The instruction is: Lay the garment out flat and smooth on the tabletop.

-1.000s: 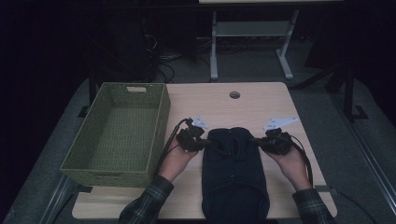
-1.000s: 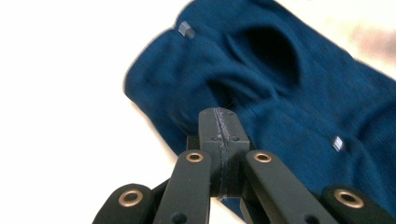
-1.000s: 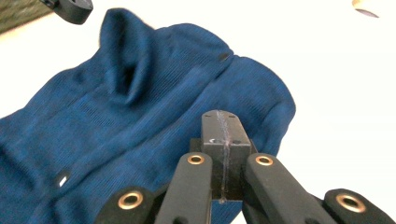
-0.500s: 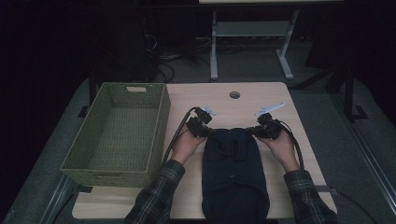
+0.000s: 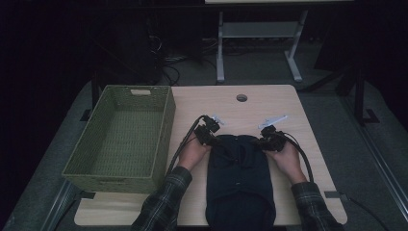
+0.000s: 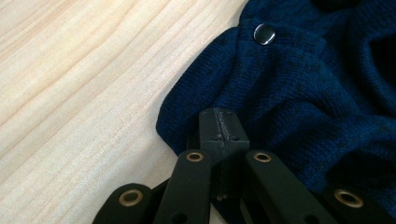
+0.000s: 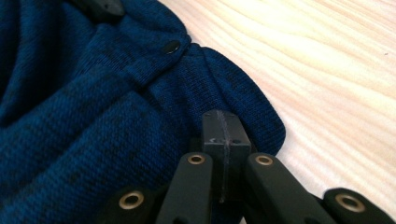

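A dark blue knitted garment (image 5: 240,178) lies lengthwise on the wooden bench (image 5: 288,103), to the right of the green woven basket (image 5: 120,139), its near end reaching the bench's front edge. It looks folded into a long narrow strip, and its far end sits about level with the middle of the basket.

The left hand-held gripper (image 5: 208,134) is at the garment's far left corner, on the side facing the basket. In the left gripper view its jaws are pressed together, and the tip (image 6: 219,123) rests on the rounded knit edge of the garment (image 6: 299,93); the fabric bunches around the tip, so the jaws appear to be pinching that edge. A shiny metal snap button (image 6: 264,33) sits on the fabric beyond the tip, and bare bench wood (image 6: 70,93) runs alongside.

The right hand-held gripper (image 5: 269,140) is at the garment's far right corner, the side away from the basket. In the right gripper view its jaws are likewise pressed together, with the tip (image 7: 222,128) set into the folded knit edge (image 7: 93,130), pinching it. A dark snap button (image 7: 173,46) lies on the fabric just past the tip.

Both hands, in plaid sleeves (image 5: 163,202), rest low at the garment's sides. The basket holds nothing visible inside it.
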The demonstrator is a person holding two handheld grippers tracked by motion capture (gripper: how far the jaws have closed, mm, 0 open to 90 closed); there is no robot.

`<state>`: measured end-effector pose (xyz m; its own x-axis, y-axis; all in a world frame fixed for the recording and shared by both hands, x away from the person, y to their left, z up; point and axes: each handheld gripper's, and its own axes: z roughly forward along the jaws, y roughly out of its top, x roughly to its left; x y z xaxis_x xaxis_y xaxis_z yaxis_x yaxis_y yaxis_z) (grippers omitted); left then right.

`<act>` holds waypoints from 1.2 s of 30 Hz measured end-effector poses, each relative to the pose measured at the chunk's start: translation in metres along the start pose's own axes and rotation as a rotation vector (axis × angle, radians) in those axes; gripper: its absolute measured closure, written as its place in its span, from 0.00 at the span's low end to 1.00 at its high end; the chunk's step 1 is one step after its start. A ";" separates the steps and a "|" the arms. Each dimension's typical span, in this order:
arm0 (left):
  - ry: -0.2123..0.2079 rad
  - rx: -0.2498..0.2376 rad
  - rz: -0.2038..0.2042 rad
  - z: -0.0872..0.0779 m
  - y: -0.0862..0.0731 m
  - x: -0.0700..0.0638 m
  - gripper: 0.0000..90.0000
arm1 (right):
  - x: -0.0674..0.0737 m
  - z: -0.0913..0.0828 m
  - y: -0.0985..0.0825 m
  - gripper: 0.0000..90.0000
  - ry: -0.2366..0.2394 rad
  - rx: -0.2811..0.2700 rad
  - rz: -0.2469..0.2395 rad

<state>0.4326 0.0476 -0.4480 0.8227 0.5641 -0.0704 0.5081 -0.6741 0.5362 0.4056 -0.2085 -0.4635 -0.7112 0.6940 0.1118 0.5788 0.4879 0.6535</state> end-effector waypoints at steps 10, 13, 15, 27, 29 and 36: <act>-0.007 -0.077 -0.033 -0.023 0.004 0.008 0.94 | -0.002 -0.018 0.017 0.91 -0.013 -0.034 -0.040; 0.006 -0.084 -0.038 -0.024 0.006 0.013 0.87 | -0.011 -0.022 0.023 0.87 -0.029 -0.041 -0.028; 0.002 -0.062 -0.033 -0.020 0.007 0.016 0.79 | -0.017 -0.021 0.025 0.81 -0.011 -0.031 0.012; 0.006 -0.008 -0.040 0.000 0.002 0.021 0.56 | -0.035 -0.009 0.011 0.66 0.006 -0.005 0.073; 0.007 0.001 -0.035 0.001 0.002 0.020 0.56 | -0.036 -0.008 0.009 0.65 0.019 -0.014 0.086; -0.008 -0.015 -0.047 0.004 -0.002 0.020 0.60 | -0.034 -0.003 0.007 0.65 0.033 -0.011 0.087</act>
<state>0.4493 0.0581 -0.4535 0.7999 0.5912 -0.1027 0.5426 -0.6395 0.5446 0.4326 -0.2308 -0.4604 -0.6714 0.7155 0.1933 0.6348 0.4205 0.6483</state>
